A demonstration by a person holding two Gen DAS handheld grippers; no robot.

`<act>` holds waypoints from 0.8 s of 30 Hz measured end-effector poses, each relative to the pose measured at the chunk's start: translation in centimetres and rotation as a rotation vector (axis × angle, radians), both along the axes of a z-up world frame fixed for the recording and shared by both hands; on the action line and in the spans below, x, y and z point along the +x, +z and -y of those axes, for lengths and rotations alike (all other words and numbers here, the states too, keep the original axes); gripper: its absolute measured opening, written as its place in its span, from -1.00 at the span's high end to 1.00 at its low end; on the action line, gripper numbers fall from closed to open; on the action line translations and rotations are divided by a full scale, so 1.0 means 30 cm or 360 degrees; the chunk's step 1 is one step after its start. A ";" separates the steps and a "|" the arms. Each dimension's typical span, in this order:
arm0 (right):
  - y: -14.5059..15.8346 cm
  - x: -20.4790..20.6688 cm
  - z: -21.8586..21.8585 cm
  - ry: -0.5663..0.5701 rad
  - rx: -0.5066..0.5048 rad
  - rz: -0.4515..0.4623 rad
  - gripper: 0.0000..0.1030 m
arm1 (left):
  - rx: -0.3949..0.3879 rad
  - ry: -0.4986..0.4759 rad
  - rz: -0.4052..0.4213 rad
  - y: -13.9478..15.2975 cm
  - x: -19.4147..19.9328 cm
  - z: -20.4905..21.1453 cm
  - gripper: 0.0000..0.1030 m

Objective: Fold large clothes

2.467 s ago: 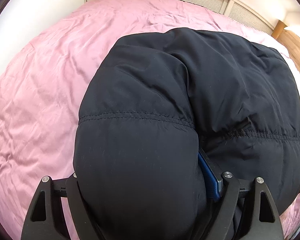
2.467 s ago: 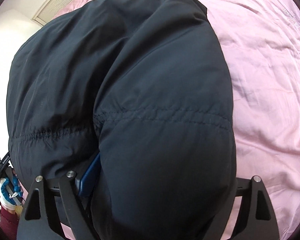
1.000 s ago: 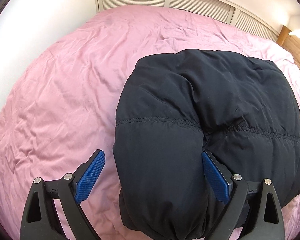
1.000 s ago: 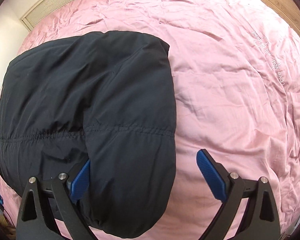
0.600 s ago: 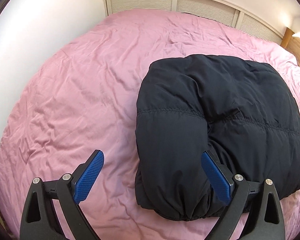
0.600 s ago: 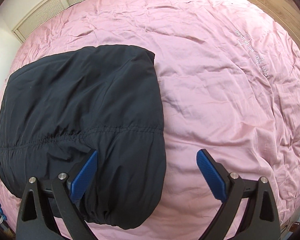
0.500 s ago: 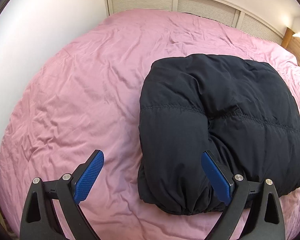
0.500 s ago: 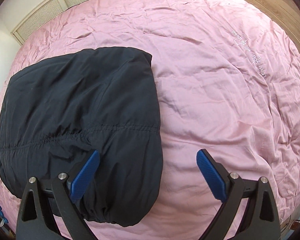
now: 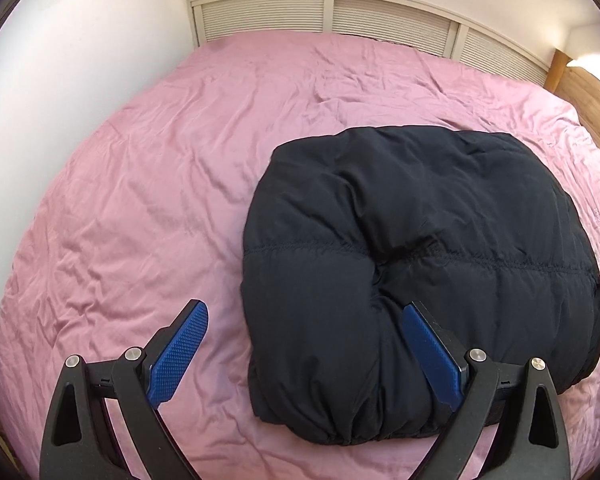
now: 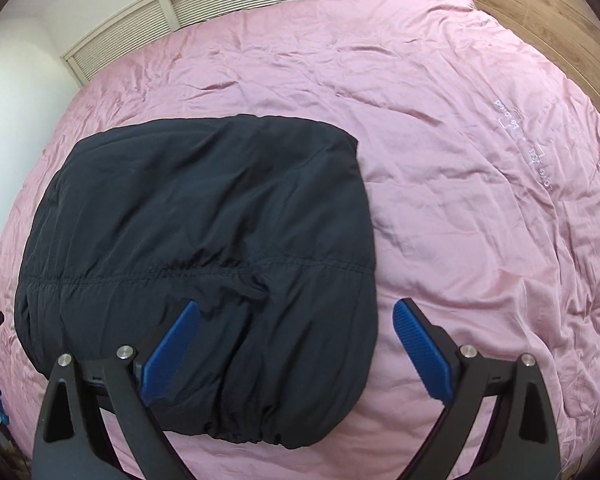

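Observation:
A black puffer jacket (image 9: 420, 248) lies folded into a thick bundle on the pink bed; it also shows in the right wrist view (image 10: 204, 240). My left gripper (image 9: 306, 320) is open and empty, held above the bundle's near left corner. My right gripper (image 10: 296, 316) is open and empty, held above the bundle's near right corner. Both sets of blue pads are apart and off the fabric.
The pink bedsheet (image 9: 140, 200) is wrinkled and spreads wide around the jacket (image 10: 480, 200). A white slatted panel (image 9: 320, 16) runs behind the bed. A wooden headboard (image 10: 540, 12) borders the far right. A white wall (image 9: 60, 80) stands at left.
Both grippers were shut on the jacket's near corners, then opened and let go. They have since drawn back and up, so the bundle looks smaller and lies still on the bed.

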State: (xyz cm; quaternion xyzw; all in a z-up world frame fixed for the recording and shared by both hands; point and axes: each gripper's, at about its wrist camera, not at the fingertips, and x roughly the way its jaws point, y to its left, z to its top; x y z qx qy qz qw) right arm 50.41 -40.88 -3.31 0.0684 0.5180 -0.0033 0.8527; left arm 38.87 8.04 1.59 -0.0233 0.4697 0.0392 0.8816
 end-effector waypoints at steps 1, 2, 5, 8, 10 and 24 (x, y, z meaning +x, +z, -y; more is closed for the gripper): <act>0.002 0.006 -0.028 0.0035 -0.0003 0.0011 -0.91 | -0.0014 -0.0026 0.0004 -0.002 0.019 0.022 -0.87; 0.002 0.012 -0.056 0.0070 -0.0004 0.0021 -0.91 | -0.0028 -0.0051 0.0007 -0.005 0.037 0.048 -0.87; 0.001 0.031 -0.139 0.0171 0.0002 0.0046 -0.91 | -0.0041 -0.0152 0.0006 -0.025 0.088 0.138 -0.87; 0.004 0.056 -0.213 0.0266 0.0043 0.0069 -0.91 | -0.0047 -0.0243 0.0014 -0.047 0.137 0.215 -0.87; 0.005 0.075 -0.257 0.0329 0.0066 0.0095 -0.91 | -0.0043 -0.0289 0.0004 -0.075 0.175 0.251 -0.87; -0.230 0.148 -0.178 0.0449 0.0095 -0.0027 -0.96 | -0.0097 -0.0248 -0.0094 -0.266 0.311 0.099 -0.99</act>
